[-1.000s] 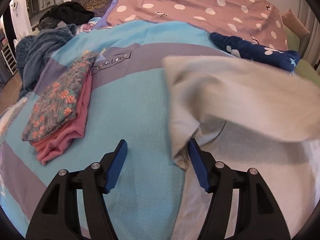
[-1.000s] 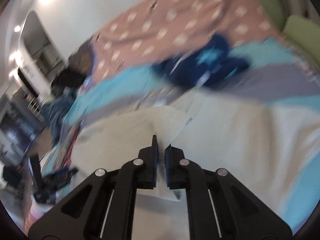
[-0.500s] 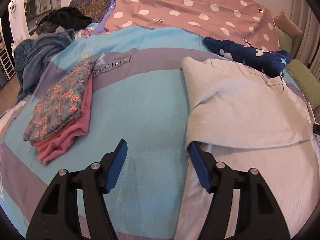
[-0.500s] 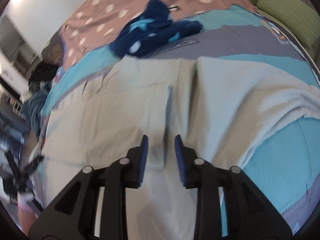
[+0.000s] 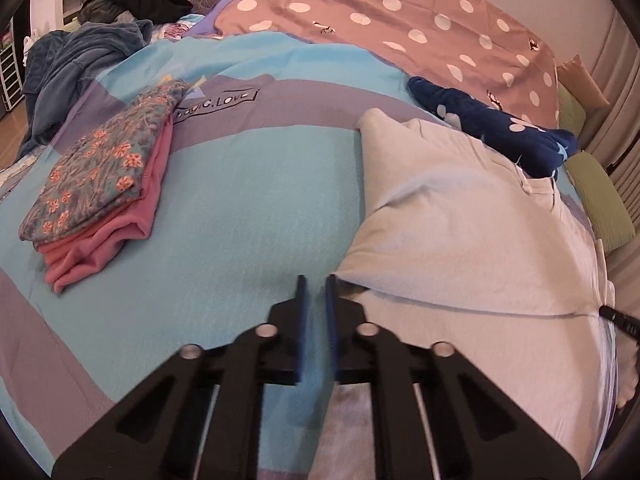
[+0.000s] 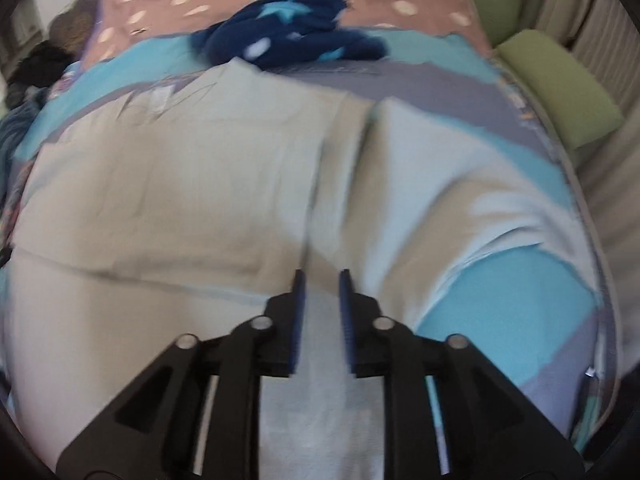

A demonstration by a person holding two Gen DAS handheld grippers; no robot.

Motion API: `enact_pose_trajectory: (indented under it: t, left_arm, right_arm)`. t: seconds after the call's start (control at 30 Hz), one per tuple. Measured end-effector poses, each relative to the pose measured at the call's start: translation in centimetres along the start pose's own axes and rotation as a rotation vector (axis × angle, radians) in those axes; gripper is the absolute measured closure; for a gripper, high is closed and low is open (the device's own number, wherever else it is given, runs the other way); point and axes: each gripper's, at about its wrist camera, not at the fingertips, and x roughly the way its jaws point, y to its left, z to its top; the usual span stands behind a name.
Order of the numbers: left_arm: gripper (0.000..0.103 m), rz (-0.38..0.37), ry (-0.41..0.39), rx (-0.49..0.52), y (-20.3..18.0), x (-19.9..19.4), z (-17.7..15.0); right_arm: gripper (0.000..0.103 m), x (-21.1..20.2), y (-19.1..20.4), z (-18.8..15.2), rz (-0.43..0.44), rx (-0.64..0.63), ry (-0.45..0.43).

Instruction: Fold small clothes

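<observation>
Lying on the bed's teal blanket (image 5: 248,208), the pale grey shirt (image 5: 472,220) spreads from the left tongs (image 5: 314,284) toward two o'clock, its folded-over flap's corner just beside their tips, which are together on nothing. The right tongs (image 6: 322,278), nearer, hover over the cloth's middle, closing with no fabric pinched. Its long axis seems to run nine to three there.

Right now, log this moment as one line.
left gripper: shut, empty | right gripper: closing over pale shirt | folded stack: aside
</observation>
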Motion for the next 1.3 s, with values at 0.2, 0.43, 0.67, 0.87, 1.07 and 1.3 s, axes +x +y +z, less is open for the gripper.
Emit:
enact_pose_trajectory:
  t: [0.2, 0.43, 0.67, 0.87, 1.07, 1.3]
  left_arm:
    - [0.087, -0.181, -0.004, -0.05, 0.6, -1.7, -0.6]
    - [0.057, -0.249, -0.027, -0.02, -0.7, -1.3, 0.6]
    - [0.082, -0.244, 0.021, -0.066, 0.2, 1.7, 1.3]
    - [0.097, -0.292, -0.021, -0.112, 1.1, 1.8, 0.4]
    - [0.098, -0.238, -0.058, -0.095, 0.4, 1.1, -0.7]
    - [0.097, -0.242, -0.076, -0.109, 0.9, 1.0, -1.0]
  right_arm:
    - [0.048, -4.6, 11.4, 6.9, 0.26, -0.246, -0.146]
    - [0.04, -2.9, 31.6, 9.6, 0.343, -0.665, -0.118]
    - [0.04, 3.0, 39.3, 11.5, 0.268, -0.744, -0.039]
    - [0.096, 7.1, 41.1, 11.7, 0.314, -0.732, 0.112]
    - [0.103, 8.2, 42.1, 13.3, 0.31, -0.588, -0.001]
    - [0.103, 6.8, 37.1, 13.9, 0.407, -0.412, -0.085]
